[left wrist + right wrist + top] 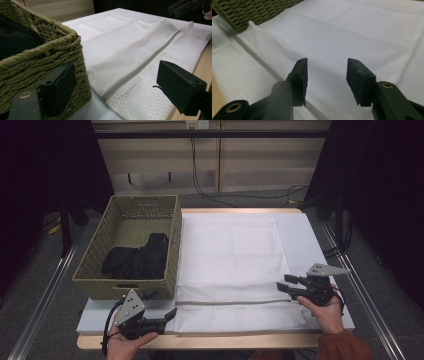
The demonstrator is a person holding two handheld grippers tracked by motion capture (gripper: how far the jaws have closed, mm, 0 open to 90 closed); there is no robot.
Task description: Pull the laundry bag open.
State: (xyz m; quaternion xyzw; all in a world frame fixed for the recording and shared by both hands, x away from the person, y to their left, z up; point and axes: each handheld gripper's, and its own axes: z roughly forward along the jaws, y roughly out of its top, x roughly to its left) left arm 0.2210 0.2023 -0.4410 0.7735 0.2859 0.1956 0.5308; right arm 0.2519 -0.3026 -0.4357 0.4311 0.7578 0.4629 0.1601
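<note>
A white mesh laundry bag (230, 260) (130, 42) (352, 32) lies flat on the table, its grey zipper (235, 304) (140, 67) (262, 57) running along near the front edge. To its left stands an olive woven basket (125, 282) (50, 50) (249, 12) holding black clothing (137, 260) (12, 40). My left gripper (162, 304) (116, 72) is open by the basket's front right corner, facing the zipper's left end, with nothing between its jaws. My right gripper (282, 282) (327, 65) hovers open just over the bag's right part, close to the zipper, with nothing between its jaws. It is seen far off as the right gripper (185, 6).
The bag rests on a pale board (330, 315) atop a wooden table (200, 341). Metal rails (45, 290) run along the floor on both sides. Cables (200, 180) hang by the back wall. Dark surroundings flank the table.
</note>
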